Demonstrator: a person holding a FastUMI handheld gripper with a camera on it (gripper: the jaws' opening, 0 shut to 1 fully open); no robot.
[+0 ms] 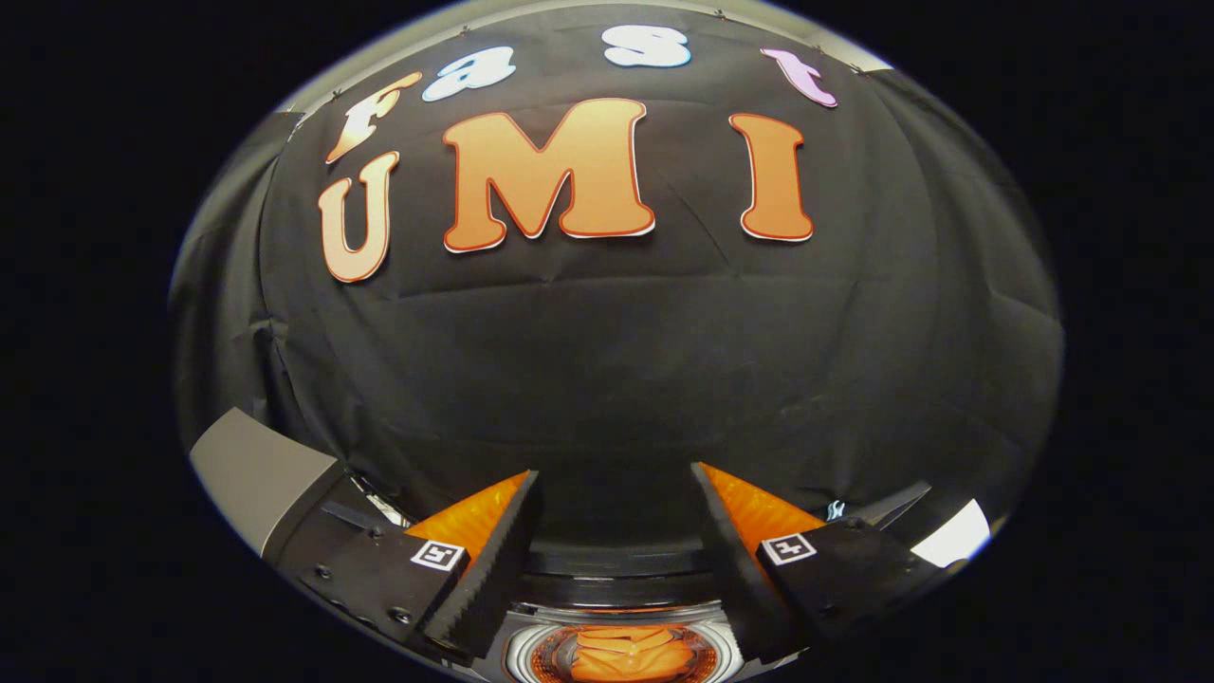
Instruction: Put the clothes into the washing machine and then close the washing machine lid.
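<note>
Currently gripper (615,479) is spread and empty, orange clothes (631,656) sit in the washer drum (531,655) at 6 o'clock below the fingers, lid unseen, so a blind swing risks missing the lid or hitting the rim.

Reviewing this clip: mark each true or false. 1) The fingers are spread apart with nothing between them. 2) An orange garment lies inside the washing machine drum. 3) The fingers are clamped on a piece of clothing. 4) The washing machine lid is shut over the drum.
1) True: the gripper has its fingers apart, with only empty space between them.
2) True: an orange garment lies in the washing machine drum, below the fingers.
3) False: the fingers hold nothing; the garment is already in the drum.
4) False: the drum opening is uncovered, its contents in plain sight.
</note>
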